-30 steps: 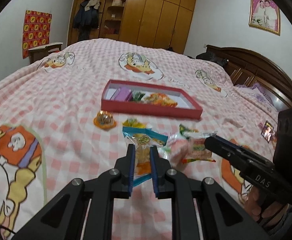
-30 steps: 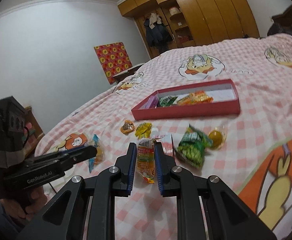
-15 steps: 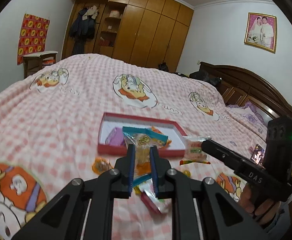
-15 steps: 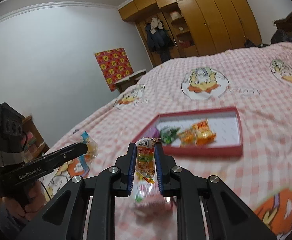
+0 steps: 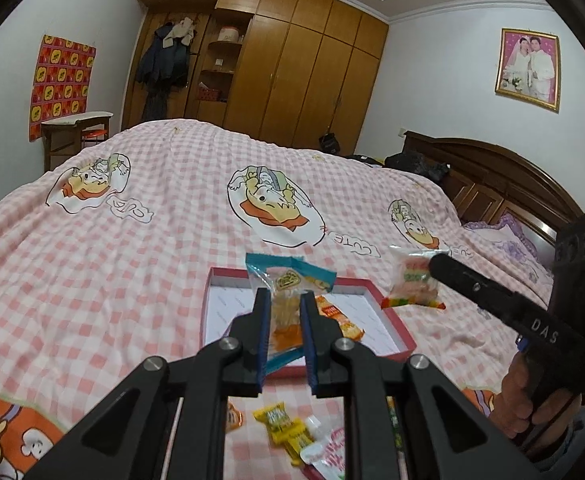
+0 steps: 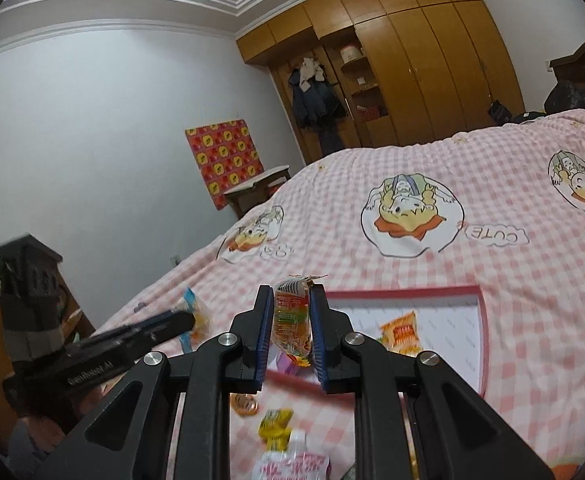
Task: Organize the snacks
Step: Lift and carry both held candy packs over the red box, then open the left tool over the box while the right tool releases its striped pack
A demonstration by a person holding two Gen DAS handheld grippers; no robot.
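My left gripper (image 5: 284,296) is shut on a clear snack packet with blue ends (image 5: 288,280), held in the air over the near edge of the red tray (image 5: 396,328). My right gripper (image 6: 290,292) is shut on an orange and green snack packet (image 6: 290,312), also lifted above the tray's rim (image 6: 482,320). Each gripper shows in the other's view: the right one (image 5: 438,266) with its packet (image 5: 414,284), the left one (image 6: 180,320) with its packet (image 6: 196,316). An orange packet (image 6: 402,332) lies inside the tray.
Loose snacks lie on the pink checked bedspread below the fingers: a yellow packet (image 5: 280,424), a white and pink pouch (image 6: 292,464) and a round orange jelly (image 6: 244,402). A wooden headboard (image 5: 492,176) stands right, a wardrobe (image 5: 292,72) behind, a small table (image 5: 76,124) left.
Both grippers have risen from the bedspread with their packets and moved forward to the red tray. The loose snacks now lie low in both views.
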